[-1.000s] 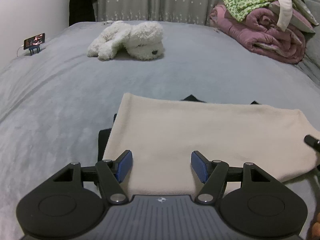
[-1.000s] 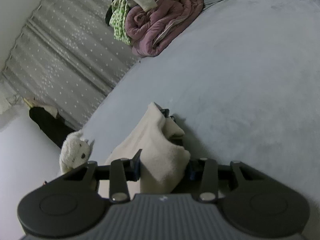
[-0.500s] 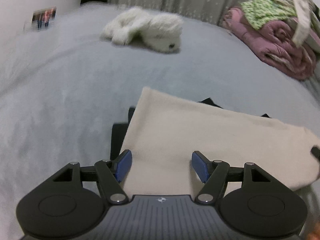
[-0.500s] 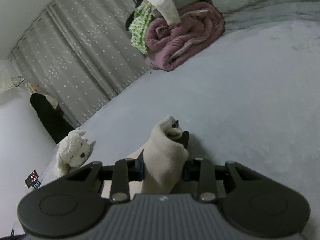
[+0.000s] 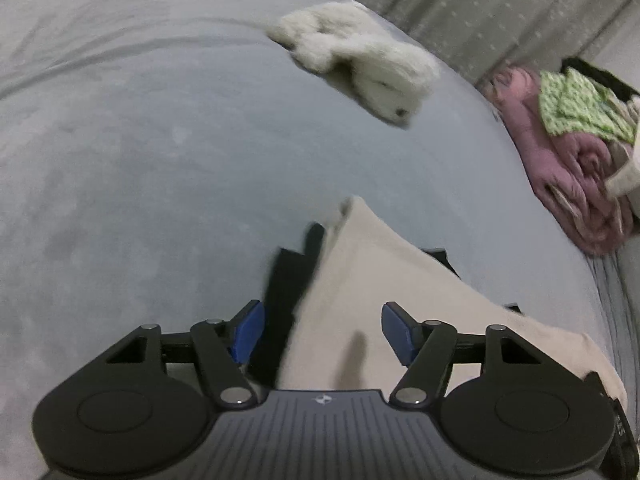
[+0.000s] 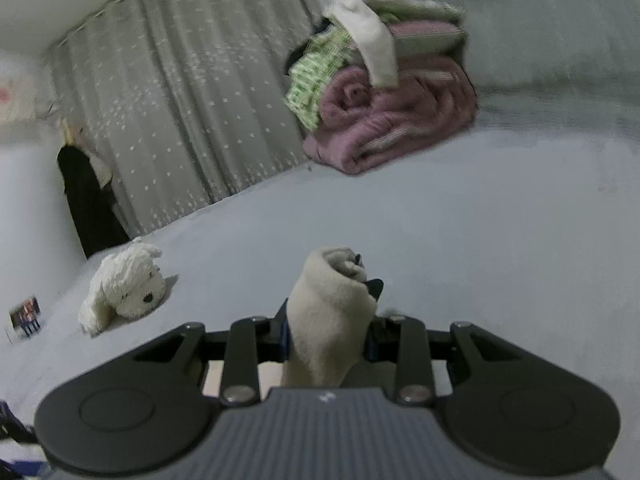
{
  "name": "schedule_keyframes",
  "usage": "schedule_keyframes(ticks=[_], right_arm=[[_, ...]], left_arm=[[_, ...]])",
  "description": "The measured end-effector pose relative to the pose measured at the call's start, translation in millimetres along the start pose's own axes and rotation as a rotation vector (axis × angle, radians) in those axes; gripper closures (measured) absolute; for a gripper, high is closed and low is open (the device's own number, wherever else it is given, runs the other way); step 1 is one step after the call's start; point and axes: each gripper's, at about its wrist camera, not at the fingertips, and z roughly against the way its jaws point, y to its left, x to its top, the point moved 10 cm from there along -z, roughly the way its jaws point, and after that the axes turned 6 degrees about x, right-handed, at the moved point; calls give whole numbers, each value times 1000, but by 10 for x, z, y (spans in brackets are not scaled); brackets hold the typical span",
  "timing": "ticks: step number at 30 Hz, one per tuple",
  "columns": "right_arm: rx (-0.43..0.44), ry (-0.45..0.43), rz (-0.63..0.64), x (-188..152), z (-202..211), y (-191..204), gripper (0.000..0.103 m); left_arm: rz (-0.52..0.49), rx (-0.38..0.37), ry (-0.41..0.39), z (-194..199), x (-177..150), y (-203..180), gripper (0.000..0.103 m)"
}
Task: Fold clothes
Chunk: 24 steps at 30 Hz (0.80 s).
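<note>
— What lies around on the bed (image 5: 140, 152)?

— One white plush dog (image 5: 360, 60), lying on the grey bedcover well beyond the garment. At the far side there is one heap of bedding: a rolled pink blanket (image 6: 392, 120) with a green patterned cloth (image 6: 316, 76) and a white piece (image 6: 368, 40) draped on top. A dotted grey curtain (image 6: 192, 112) hangs behind, a dark garment (image 6: 88, 208) hangs beside it, and one small phone on a stand (image 6: 25, 316) sits at the bed's edge.

— And the piece being folded?

— One cream fleece garment (image 5: 380, 292) with black parts (image 5: 288, 292) showing along its left edge and at two spots on its far edge. It lies on the bedcover right in front of the left gripper (image 5: 322, 330).

— How do the two tongs stand?

— The left one is spread wide, its blue pads (image 5: 248, 330) apart over the garment's near edge, grasping nothing. The right gripper (image 6: 328, 338) is clenched on a bunched end of the cream fleece, which stands up in a roll between its fingers, a black bit peeking at the top.

— Anything in the way?

— The bunched roll hides part of the bedcover ahead of the right gripper. The left view is blurred, so finer detail cannot be told.
</note>
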Motion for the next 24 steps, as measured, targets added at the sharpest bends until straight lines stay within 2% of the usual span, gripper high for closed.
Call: schedule_keyframes(ticks=[4,10,14,18,24], right_arm=[[3,-43,128,93,56,349,73],[59,-125,402,124,190,1121,73],[90,-152,582,5,195,1719,73],[103,-144,694,-246,159,2196,74],[157,-86,865,-961,102,2794,75]], left_arm=[[33,-48,22,41,26,-15,40],[117,-47,-7,130,199,169,41],[151,-116,2,173,257,172,42],[218,-181,32,181,286,205,42],[295,-185,64,128,321,353,42]])
